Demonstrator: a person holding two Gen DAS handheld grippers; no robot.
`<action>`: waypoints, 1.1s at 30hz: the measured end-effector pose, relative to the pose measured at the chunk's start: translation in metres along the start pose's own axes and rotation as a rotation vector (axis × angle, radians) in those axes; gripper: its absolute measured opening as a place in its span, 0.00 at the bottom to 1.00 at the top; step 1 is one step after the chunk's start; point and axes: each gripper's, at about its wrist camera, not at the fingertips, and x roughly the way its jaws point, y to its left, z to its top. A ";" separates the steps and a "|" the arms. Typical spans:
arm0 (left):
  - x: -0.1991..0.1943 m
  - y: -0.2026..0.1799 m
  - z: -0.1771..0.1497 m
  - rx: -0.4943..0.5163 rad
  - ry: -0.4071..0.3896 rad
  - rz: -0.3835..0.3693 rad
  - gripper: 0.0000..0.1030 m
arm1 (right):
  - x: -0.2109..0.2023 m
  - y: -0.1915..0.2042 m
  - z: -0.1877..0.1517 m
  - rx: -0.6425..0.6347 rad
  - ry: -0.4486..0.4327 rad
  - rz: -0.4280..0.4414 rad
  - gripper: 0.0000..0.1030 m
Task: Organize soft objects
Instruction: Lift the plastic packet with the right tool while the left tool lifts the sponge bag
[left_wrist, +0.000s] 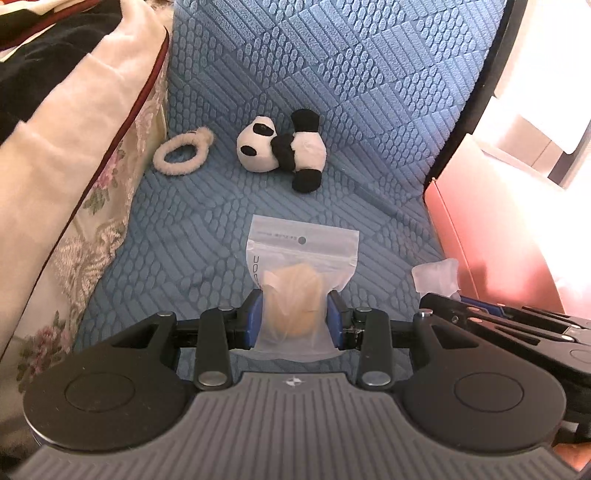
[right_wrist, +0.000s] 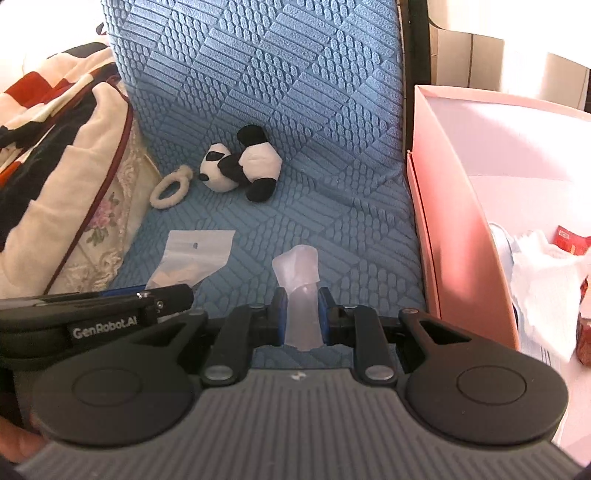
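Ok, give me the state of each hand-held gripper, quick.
Left hand-held gripper: closed on a clear zip bag with something tan inside.
Right hand-held gripper: closed on a small frosted plastic bag.

Blue quilted sofa seat (left_wrist: 229, 221); on it, plush panda (left_wrist: 282, 149) beside fluffy cream hair tie (left_wrist: 183, 150), floral cushion (left_wrist: 85, 206) at left.

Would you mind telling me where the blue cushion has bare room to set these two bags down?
The widest bare patch of the blue cushion lies between the panda plush and the pink box. Another strip runs in front of the panda, toward the grippers. It is crowded at the left, where the fluffy hair tie lies beside the floral pillow.
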 end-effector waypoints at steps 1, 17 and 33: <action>-0.002 0.000 -0.002 0.003 0.000 -0.002 0.41 | -0.002 0.001 -0.002 -0.002 -0.001 -0.005 0.21; -0.023 -0.007 -0.018 0.021 -0.017 -0.009 0.41 | -0.028 -0.004 -0.022 0.024 0.000 -0.010 0.21; -0.050 -0.014 -0.022 -0.021 -0.005 -0.036 0.41 | -0.051 -0.005 -0.044 0.041 0.019 -0.015 0.21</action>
